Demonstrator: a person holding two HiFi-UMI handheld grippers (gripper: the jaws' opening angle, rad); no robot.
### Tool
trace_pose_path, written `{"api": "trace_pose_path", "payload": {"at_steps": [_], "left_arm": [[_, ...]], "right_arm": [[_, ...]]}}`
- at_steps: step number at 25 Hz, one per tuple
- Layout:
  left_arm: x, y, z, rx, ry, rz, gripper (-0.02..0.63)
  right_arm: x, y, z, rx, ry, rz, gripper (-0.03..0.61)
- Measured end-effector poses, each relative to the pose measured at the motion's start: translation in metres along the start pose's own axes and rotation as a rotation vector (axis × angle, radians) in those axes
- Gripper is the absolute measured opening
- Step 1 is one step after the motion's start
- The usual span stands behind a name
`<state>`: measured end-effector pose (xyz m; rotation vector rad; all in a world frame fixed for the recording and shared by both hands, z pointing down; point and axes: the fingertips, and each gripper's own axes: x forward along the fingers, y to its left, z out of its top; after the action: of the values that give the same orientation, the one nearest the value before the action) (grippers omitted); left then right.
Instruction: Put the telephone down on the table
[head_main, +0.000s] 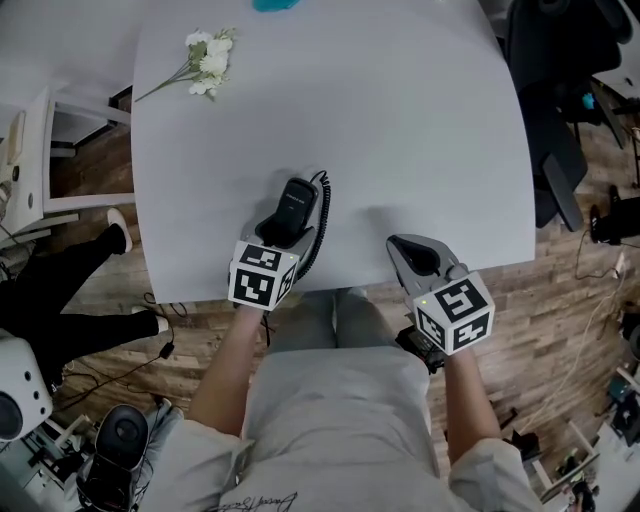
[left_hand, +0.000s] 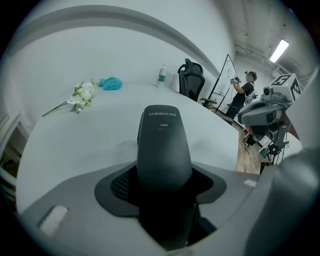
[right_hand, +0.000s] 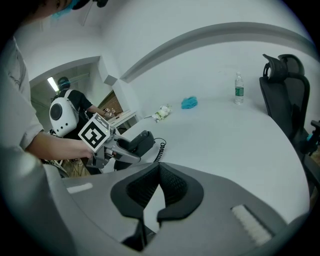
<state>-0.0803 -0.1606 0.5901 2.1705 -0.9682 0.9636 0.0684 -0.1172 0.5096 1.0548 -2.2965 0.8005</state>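
The black telephone handset (head_main: 291, 206) is over the near edge of the white table (head_main: 400, 130), its coiled cord (head_main: 322, 215) trailing along its right side. My left gripper (head_main: 283, 228) is shut on the handset's near end. In the left gripper view the handset (left_hand: 162, 150) fills the gap between the jaws and points away over the table. I cannot tell whether it touches the tabletop. My right gripper (head_main: 420, 255) hovers at the table's front edge to the right, shut and empty, its pads meeting (right_hand: 157, 175). From there I see the handset (right_hand: 140, 142) side-on.
White flowers (head_main: 205, 62) lie at the table's far left, and a blue cloth (head_main: 275, 4) at its far edge. A water bottle (right_hand: 239, 89) stands beyond. A black office chair (head_main: 545, 110) is to the right of the table. A person (left_hand: 245, 92) stands in the background.
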Motion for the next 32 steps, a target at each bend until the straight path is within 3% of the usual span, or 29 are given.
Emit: {"api": "trace_pose_path", "payload": {"at_steps": [32], "left_arm": [[0.029,0.023,-0.008,-0.035,0.034,0.039,0.296]], "right_arm": [[0.024,0.001,-0.004,0.025,0.03,0.018,0.006]]}}
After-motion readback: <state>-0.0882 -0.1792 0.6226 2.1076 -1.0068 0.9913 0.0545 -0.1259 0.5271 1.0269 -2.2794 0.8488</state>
